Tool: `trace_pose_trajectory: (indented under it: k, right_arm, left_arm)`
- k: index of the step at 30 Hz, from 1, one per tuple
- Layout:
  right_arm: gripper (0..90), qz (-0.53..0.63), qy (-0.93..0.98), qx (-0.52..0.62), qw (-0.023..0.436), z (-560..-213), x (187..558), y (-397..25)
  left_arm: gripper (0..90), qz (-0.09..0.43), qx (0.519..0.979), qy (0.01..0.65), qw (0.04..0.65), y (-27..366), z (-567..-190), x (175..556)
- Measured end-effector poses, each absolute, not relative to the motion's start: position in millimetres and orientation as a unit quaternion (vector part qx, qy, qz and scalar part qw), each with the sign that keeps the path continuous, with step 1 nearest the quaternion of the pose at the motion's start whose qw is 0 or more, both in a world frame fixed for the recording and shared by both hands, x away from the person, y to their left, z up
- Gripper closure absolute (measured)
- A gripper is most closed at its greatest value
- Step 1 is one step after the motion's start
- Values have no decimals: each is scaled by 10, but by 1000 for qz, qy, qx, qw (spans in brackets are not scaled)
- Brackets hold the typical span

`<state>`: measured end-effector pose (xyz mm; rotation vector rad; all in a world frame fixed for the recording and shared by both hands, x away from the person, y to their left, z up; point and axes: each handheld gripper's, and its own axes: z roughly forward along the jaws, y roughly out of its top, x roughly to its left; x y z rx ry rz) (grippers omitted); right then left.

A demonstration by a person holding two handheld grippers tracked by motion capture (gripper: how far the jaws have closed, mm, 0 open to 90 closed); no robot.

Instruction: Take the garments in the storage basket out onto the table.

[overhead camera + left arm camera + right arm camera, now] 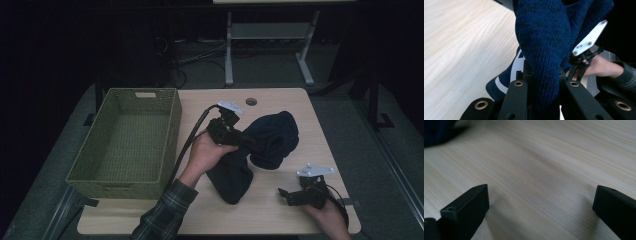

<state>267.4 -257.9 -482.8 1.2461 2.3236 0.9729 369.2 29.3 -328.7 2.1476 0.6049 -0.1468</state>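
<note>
A dark blue knit garment [260,145] lies bunched on the wooden table [280,210], right of centre. My left gripper [246,141] is shut on a fold of it, and the knit fabric [544,50] fills the gap between the two black jaws in the left gripper view. A white printed band [517,65] shows on the cloth below. My right gripper [286,196] hovers low over bare tabletop near the front right corner, open, with nothing between its fingers [469,205]. The other hand and its gripper [586,47] appear behind the cloth in the left gripper view.
A green woven basket [172,125] stands at the table's left side, with nothing inside. A round cable hole [251,101] sits near the far edge. Beyond the table are white desk legs [229,50] and floor cables [195,55].
</note>
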Motion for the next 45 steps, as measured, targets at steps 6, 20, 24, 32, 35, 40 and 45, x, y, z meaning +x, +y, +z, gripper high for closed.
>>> trace_pose_trajectory:
  k: [6, 20, 24, 32, 35, 40, 45]
  right_arm:
    - [4, 342, 815, 437, 165, -4830, 2675, -2580]
    - [5, 340, 815, 438, 165, -4831, 2675, -2579]
    - [4, 340, 815, 438, 165, -4831, 2675, -2579]
    - [4, 340, 815, 439, 165, -4831, 2675, -2579]
    - [4, 340, 815, 438, 165, -4831, 2675, -2579]
    - [4, 340, 815, 438, 165, -4831, 2675, -2579]
    - [4, 340, 815, 438, 165, -4831, 2675, -2579]
  left_arm:
    - [790, -74, 850, 275, 443, 375, -3612, 3784]
    - [788, -61, 832, 350, 425, 696, -4187, 3945]
    - [786, -52, 836, 362, 409, 738, -4306, 3952]
    - [783, -27, 843, 377, 382, 754, -4476, 3954]
    - [775, -20, 845, 378, 378, 760, -4516, 3958]
    - [769, -12, 846, 378, 376, 750, -4516, 3947]
    - [714, -8, 846, 378, 376, 760, -4487, 3948]
